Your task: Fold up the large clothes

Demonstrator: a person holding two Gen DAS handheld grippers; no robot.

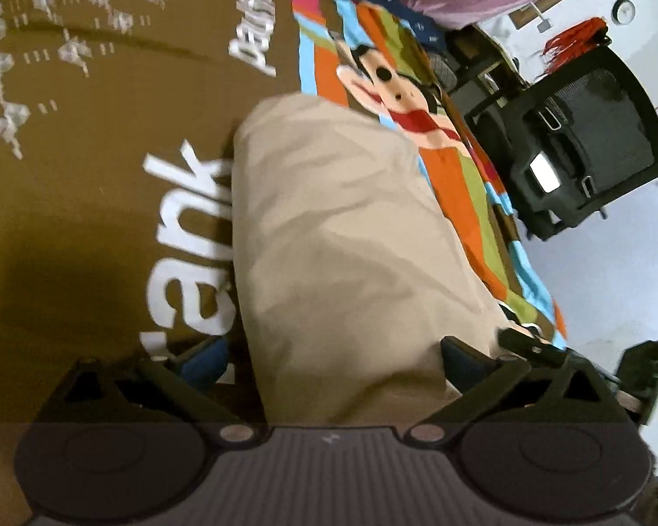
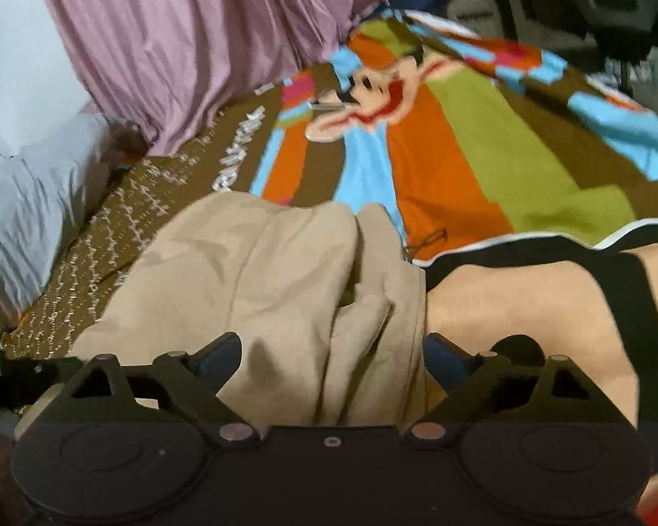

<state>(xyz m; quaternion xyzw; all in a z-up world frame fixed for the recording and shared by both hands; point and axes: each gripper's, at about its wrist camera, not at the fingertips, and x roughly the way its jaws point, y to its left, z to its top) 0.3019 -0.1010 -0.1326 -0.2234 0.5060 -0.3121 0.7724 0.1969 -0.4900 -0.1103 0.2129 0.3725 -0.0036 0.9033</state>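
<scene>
A beige garment (image 1: pixel 342 236) lies in a long folded strip on the brown bedspread (image 1: pixel 87 201). It runs back between the fingers of my left gripper (image 1: pixel 335 359), whose jaws stand wide apart on either side of the cloth. In the right wrist view the same beige garment (image 2: pixel 259 285) is bunched and passes between the fingers of my right gripper (image 2: pixel 333 359), also spread wide around it. Neither gripper visibly pinches the cloth.
A striped cartoon blanket (image 2: pixel 460 140) covers the bed beyond the garment. A purple quilt (image 2: pixel 188 30) and a white pillow (image 2: pixel 26 201) lie at the back left. The person's bare leg (image 2: pixel 526 311) is right of the garment. A black office chair (image 1: pixel 592 140) stands beside the bed.
</scene>
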